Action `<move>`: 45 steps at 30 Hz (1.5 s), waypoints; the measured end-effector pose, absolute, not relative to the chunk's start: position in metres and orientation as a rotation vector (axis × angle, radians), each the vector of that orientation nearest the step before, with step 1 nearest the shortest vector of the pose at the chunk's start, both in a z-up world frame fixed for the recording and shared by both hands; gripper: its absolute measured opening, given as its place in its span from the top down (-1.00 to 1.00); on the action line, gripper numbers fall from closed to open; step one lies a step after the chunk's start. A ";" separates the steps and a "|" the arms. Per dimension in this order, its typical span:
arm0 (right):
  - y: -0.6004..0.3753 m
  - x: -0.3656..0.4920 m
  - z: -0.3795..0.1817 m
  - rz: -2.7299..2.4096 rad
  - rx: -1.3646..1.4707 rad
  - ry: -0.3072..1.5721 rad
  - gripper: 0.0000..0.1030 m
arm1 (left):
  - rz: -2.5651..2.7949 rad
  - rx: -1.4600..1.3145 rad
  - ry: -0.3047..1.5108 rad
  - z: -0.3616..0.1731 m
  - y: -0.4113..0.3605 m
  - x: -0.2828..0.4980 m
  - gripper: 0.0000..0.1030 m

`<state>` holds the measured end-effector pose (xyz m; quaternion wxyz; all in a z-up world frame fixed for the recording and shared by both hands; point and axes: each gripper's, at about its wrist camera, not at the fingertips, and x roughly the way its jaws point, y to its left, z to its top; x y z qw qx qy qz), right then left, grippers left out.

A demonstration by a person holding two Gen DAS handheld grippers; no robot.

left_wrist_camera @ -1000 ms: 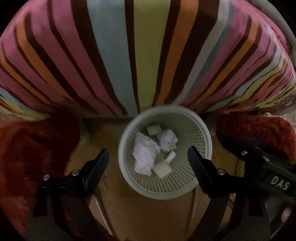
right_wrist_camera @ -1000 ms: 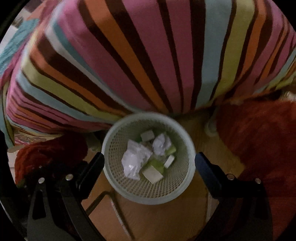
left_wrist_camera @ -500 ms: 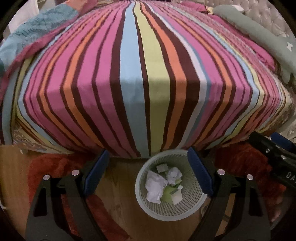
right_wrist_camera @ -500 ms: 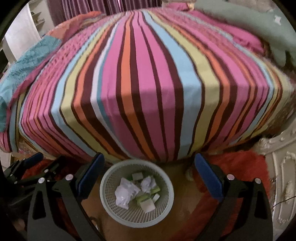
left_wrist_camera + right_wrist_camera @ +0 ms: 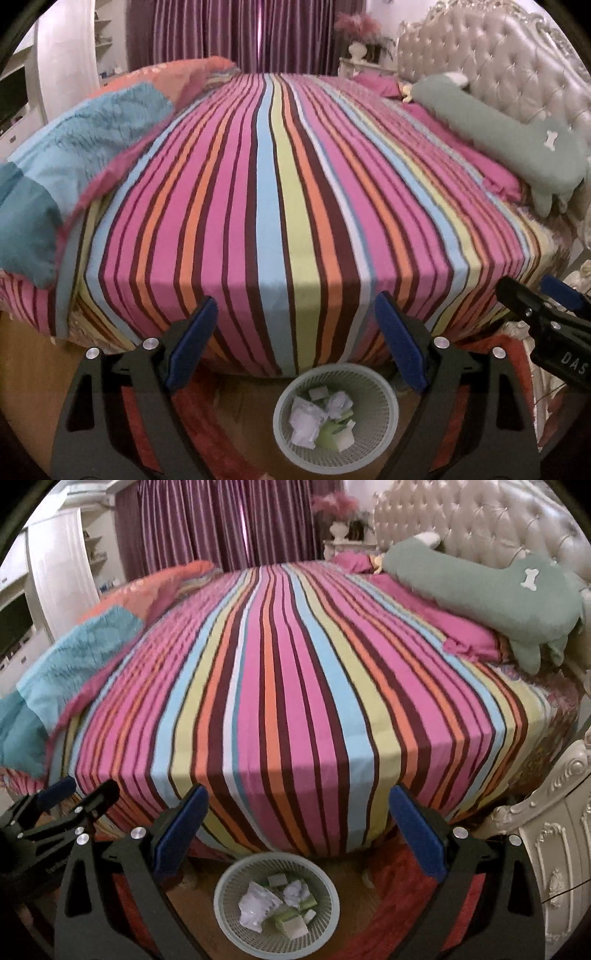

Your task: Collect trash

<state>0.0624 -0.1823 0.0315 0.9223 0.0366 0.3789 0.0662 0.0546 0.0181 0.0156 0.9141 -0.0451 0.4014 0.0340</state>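
Left wrist view: looking forward and down over the left claw [image 5: 293,341] from the bed's [image 5: 295,184] side edge, facing across it. Right wrist view: sitting just beside, facing likewise. Both are sharing the bed, basket [image 5: 388,439] [image 5: 227,919] and, somewhat blurred, curtains [image 5: 221,520].

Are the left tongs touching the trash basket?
Apart. In the left wrist view the left tongs hang open above the basket, holding nothing.

A pale mesh wastebasket [image 5: 384,435] stands upright on the floor, holding crumpled white paper [image 5: 304,424].
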 end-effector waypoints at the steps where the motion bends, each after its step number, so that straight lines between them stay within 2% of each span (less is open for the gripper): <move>1: -0.183 0.061 0.036 0.136 0.078 0.769 -0.82 | 0.068 -0.092 0.820 0.020 0.016 0.053 -0.64; 14: -0.178 0.048 0.064 0.140 0.046 0.681 -0.82 | 0.054 -0.036 0.721 0.060 -0.001 0.035 -0.64; 45: -0.180 0.045 0.071 0.142 0.073 0.665 -0.82 | 0.094 -0.042 0.751 0.056 0.015 0.036 -0.64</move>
